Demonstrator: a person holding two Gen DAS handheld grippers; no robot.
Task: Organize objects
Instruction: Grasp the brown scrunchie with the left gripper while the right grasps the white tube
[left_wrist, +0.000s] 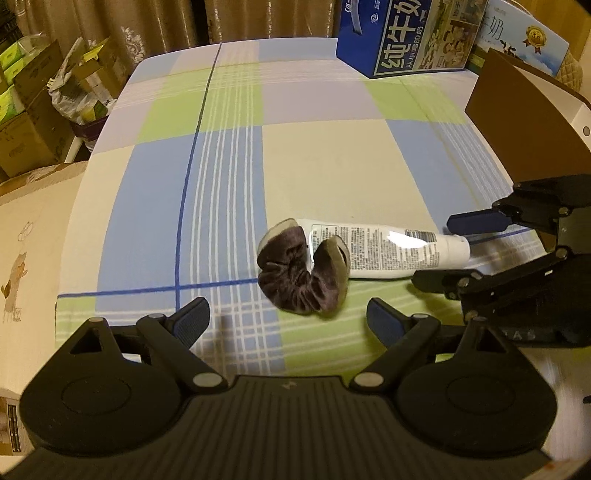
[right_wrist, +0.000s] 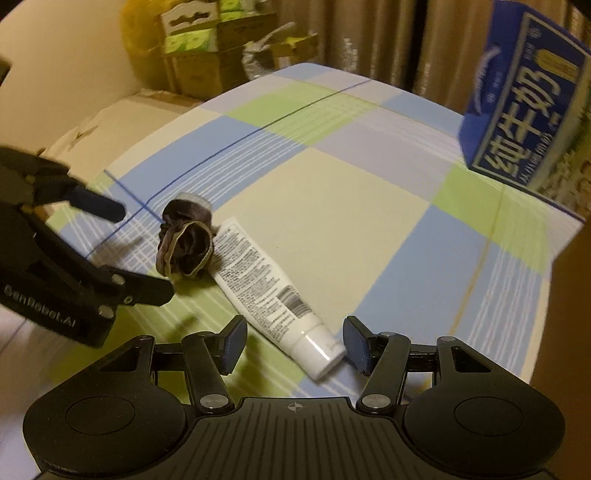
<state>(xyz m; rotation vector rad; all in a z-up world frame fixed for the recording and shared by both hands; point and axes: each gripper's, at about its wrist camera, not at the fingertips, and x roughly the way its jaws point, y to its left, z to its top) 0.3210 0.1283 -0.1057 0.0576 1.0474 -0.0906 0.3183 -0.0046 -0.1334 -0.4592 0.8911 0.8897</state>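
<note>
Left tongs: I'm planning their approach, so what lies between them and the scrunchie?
Nothing: in the left wrist view only bare checked cloth separates the open left tongs from the scrunchie.

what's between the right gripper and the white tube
Nothing visible. The right gripper is open with the white tube cap end already between its fingers. The dark scrunchie sits at the tube's far end.

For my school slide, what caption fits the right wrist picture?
Open right gripper closing in on the cap end of a white tube lying against a brown scrunchie on a checked tablecloth.
</note>
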